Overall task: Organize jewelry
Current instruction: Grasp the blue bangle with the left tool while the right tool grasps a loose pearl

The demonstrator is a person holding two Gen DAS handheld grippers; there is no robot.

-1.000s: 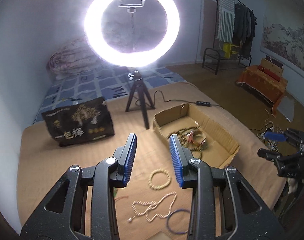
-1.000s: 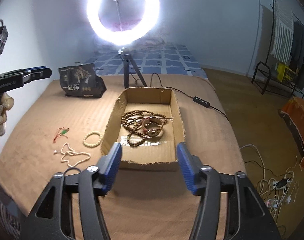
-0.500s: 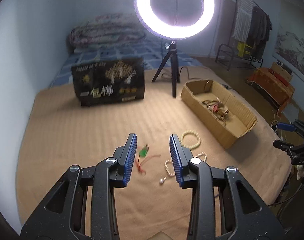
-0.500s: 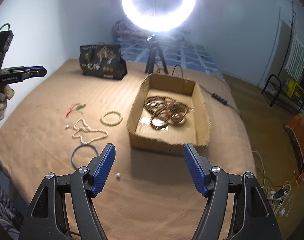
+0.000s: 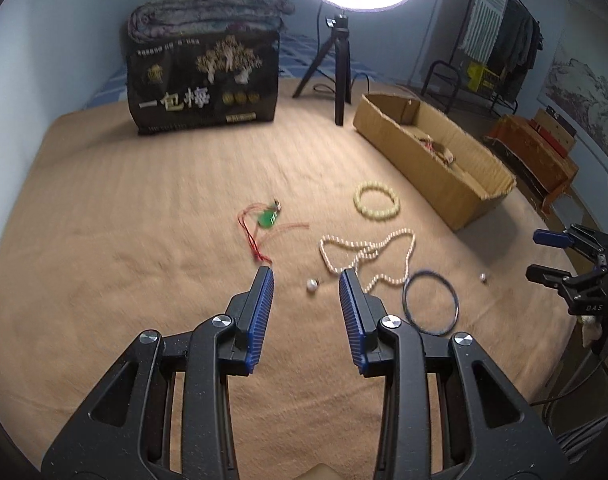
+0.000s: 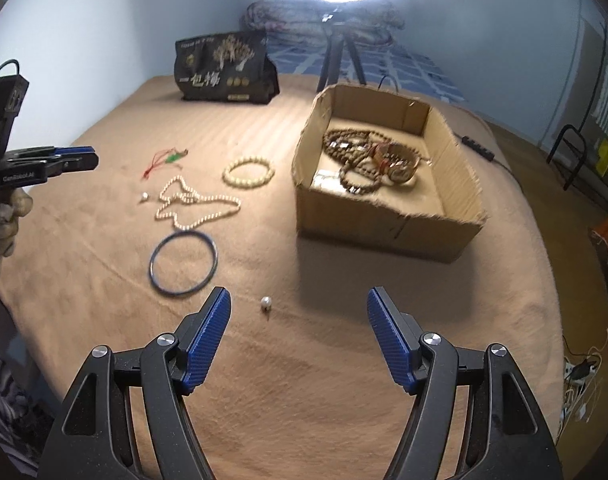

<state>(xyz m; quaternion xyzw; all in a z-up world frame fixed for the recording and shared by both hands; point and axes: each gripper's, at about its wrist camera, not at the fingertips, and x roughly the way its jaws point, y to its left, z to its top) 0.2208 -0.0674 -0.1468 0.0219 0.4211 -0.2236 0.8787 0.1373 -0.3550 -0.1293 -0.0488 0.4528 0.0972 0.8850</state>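
Note:
A cardboard box on the tan blanket holds brown bead strands. Loose on the blanket lie a cream bead bracelet, a long pearl necklace, a blue bangle, a green pendant on red cord and two small pearl pieces. My left gripper is open and empty, just above one pearl piece. My right gripper is open and empty, near the other pearl piece, in front of the box.
A black printed bag stands at the back. A ring light on a tripod stands behind the box. The blanket's edge drops off at the right, with cables on the floor.
Both grippers have dropped lower and swung left, away from the box and over the loose jewelry. Both stay open and empty.

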